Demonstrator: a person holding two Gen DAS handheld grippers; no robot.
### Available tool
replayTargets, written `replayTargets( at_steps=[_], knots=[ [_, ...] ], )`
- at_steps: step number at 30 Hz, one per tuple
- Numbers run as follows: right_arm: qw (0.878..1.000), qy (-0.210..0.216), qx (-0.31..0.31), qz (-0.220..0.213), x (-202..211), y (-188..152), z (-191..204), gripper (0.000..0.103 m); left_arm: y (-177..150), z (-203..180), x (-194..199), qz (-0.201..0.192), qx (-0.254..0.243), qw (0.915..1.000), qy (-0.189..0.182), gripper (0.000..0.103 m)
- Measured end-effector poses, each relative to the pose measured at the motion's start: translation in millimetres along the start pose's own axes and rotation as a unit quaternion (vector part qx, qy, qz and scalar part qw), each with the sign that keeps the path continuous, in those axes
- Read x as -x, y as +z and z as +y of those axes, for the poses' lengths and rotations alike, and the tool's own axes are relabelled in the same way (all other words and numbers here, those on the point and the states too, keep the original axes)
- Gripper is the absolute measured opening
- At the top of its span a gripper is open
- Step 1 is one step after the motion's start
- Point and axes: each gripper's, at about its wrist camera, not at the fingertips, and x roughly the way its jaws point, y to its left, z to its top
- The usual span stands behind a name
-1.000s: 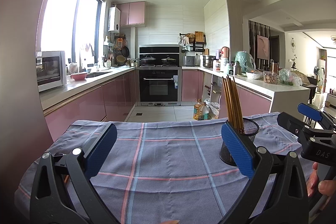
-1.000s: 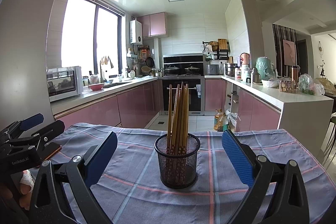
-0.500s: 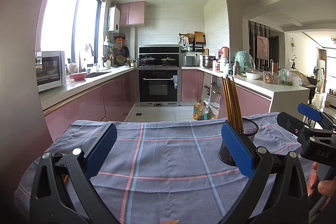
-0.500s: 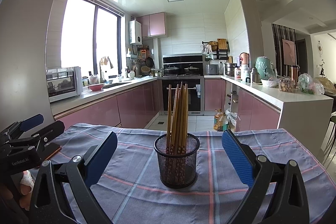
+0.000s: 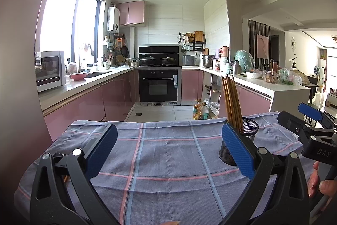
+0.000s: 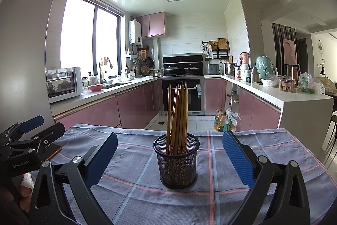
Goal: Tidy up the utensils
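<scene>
1. Nearest me, the right gripper (image 6: 169, 158) hangs low over the near edge of the checked tablecloth (image 6: 263, 153), its blue pads spread wide with nothing between them. It has not shifted over the last second.

2. The left gripper (image 5: 168, 153) sits level with it further left, jaws equally wide and empty, over bare cloth. It too stays put; only a slight wobble shows in its view.

3. Just beyond the right gripper stands the black mesh holder (image 6: 176, 161), upright on the cloth and centred between that gripper's pads without touching either.

4. The wooden chopsticks (image 6: 178, 111) stand bundled in the holder, leaning a little apart at the tips. None lie loose on the cloth that I can see, though a thin brown edge under the left gripper's near finger may be something.

5. Since nothing has moved, I judge the sorting either finished or paused, with both hands simply waiting.

6. Far behind, the oven (image 5: 158, 85) closes the pink kitchen.
</scene>
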Motion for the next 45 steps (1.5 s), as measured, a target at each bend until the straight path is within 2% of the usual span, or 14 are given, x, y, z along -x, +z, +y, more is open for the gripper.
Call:
replayTargets(
  at_steps=[28,45],
  knots=[
    [1.000,-0.002,-0.002,-0.001,0.6,-0.5,2.1,0.096,-2.3,0.7,0.7,-0.002,-0.002,1.0000,0.002,0.098],
    [1.000,0.001,-0.004,0.004,-2.3,0.4,2.5,0.096,-1.6,-0.1,-2.1,-0.009,-0.006,0.9998,0.018,0.098]
  ],
)
